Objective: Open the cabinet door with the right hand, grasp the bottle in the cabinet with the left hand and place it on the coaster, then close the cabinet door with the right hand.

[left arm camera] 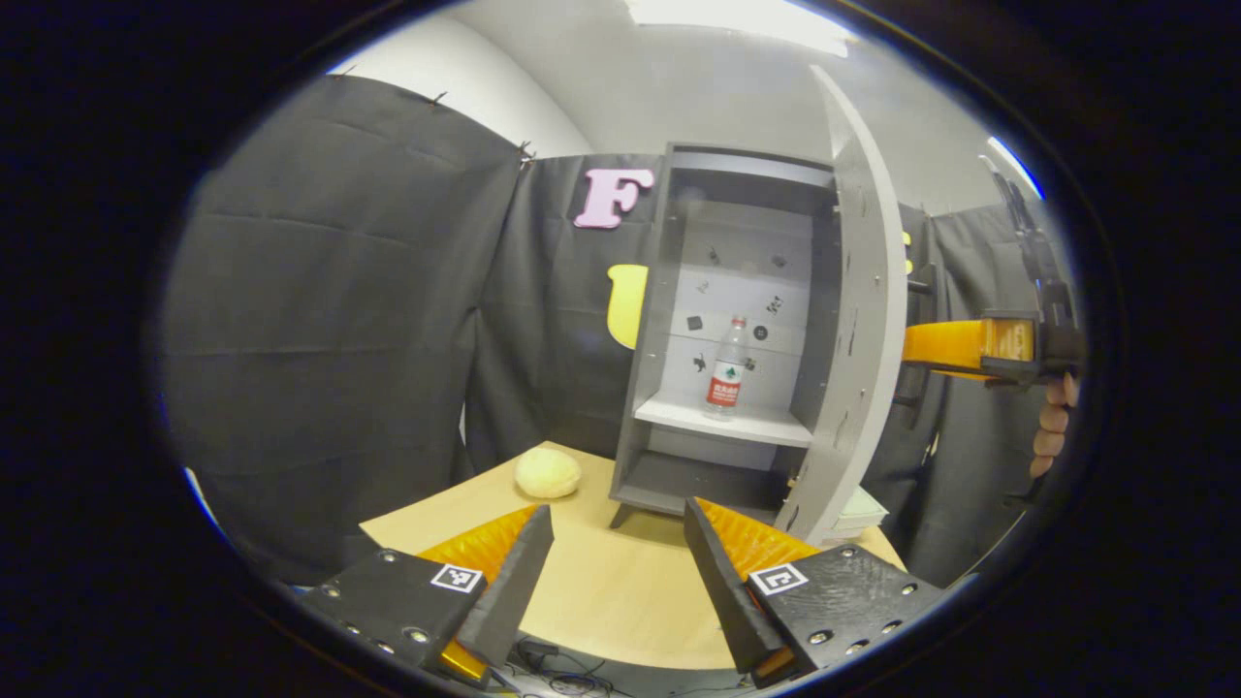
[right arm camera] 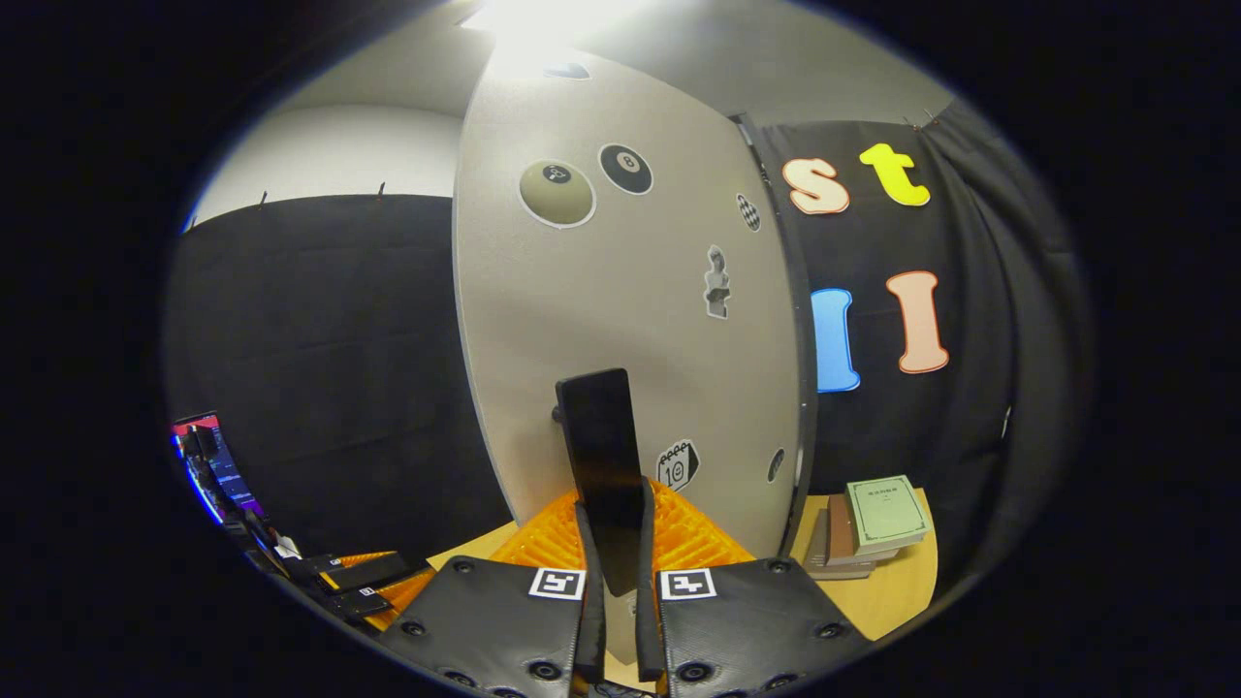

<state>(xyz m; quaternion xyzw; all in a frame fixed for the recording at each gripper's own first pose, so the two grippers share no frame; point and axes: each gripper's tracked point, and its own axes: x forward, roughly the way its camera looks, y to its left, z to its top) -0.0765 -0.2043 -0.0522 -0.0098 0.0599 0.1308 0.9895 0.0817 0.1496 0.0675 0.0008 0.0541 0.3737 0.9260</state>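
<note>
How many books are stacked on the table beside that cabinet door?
3, as far as the right gripper view shows: a green-covered book on top, a brown book under it, and a darker book at the bottom, on the table right of the open door. More may be hidden.

One bottle [left arm camera: 726, 368], one cabinet [left arm camera: 669, 320], perhaps three books [right arm camera: 868, 528].

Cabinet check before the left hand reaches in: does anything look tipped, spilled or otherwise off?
Nothing stands out. The bottle stands upright on the cabinet shelf, the door is swung open, and the right gripper is clamped on the door handle.
</note>
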